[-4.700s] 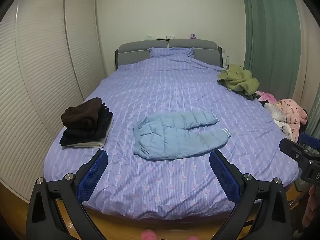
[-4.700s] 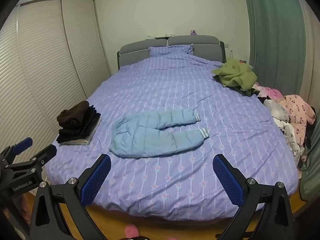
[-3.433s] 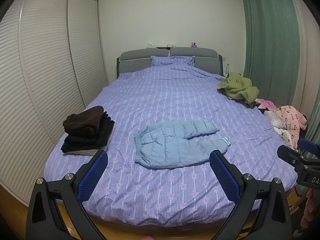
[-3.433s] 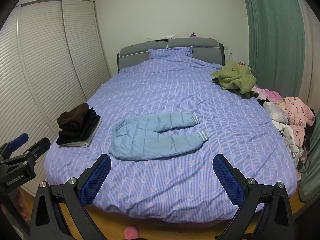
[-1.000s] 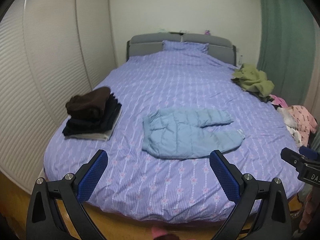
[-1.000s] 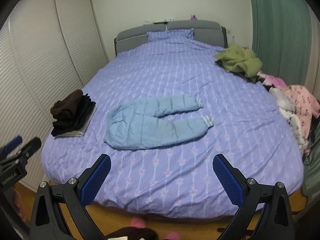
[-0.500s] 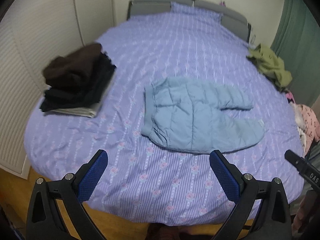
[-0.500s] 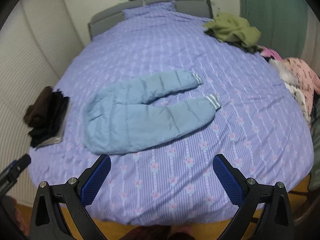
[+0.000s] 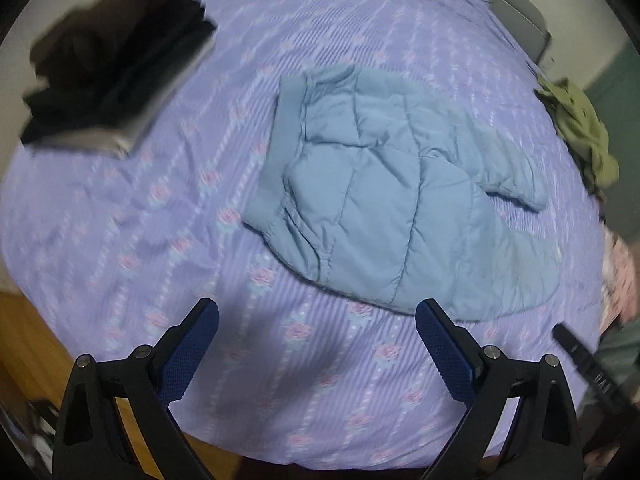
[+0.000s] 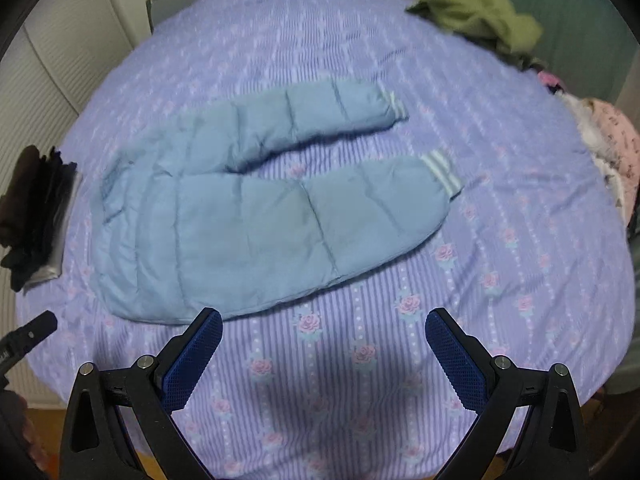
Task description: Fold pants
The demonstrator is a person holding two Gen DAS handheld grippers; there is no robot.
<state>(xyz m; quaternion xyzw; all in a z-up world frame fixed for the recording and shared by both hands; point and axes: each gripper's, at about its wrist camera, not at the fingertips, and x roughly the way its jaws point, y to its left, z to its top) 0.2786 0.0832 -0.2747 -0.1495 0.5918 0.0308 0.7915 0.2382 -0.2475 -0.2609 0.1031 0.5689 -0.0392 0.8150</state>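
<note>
Pants (image 10: 256,216) loom larger as both tongs, left (image 9: 316,344) and right (image 10: 324,352), descend, spread apart.

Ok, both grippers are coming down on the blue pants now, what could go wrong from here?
The puffy blue pants look slippery, so a fold may spring open. Left gripper and right gripper hang open above the bedspread; a low pinch could catch it too. The legs lie splayed, the striped cuffs apart, so a fold could end up uneven.
</note>
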